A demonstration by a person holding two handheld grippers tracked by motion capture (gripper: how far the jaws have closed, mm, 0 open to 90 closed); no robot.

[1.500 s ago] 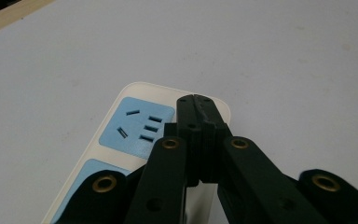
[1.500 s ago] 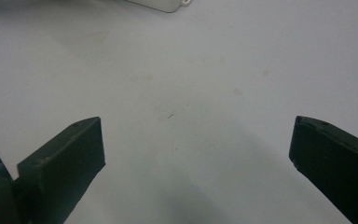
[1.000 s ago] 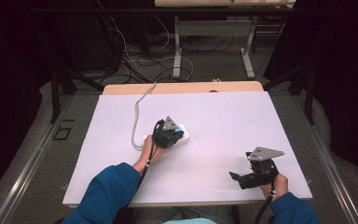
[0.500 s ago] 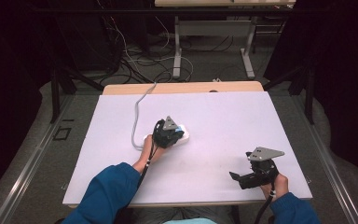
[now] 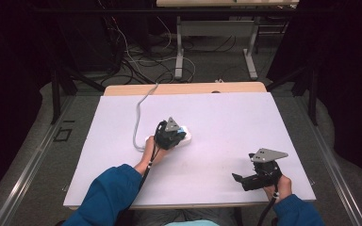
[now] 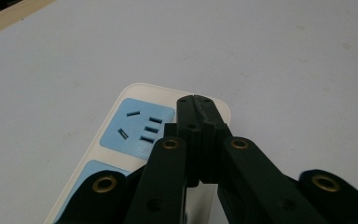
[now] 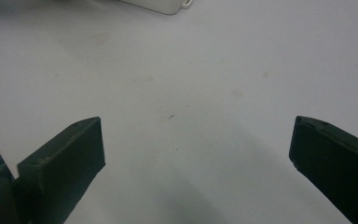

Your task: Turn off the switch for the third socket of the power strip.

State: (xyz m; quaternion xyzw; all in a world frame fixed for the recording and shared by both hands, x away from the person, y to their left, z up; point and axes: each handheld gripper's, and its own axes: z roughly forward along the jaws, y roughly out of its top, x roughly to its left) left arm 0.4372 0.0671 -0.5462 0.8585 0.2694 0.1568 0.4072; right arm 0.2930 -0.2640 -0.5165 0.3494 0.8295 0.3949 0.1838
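Power strip [image 6: 121, 140] white, blue sockets, on table [image 5: 226, 117]; left tongs [image 6: 196, 103] closed empty, tips over it. Right tongs [image 7: 196, 149] wide open, well apart.

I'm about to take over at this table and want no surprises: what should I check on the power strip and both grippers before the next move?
1. Left gripper shut: ok, jaws closed together with nothing between them.
2. Left gripper over the power strip: ok, its tips sit above the strip's far end, beside the blue socket panel; contact cannot tell.
3. Sockets free of plugs: ok for the one fully seen; the nearer panel is partly hidden, cannot tell.
4. Right gripper open and holding nothing: ok.
5. Right gripper apart from the strip: ok, at the table's near right.
6. Strip's cord free of both hands: ok.
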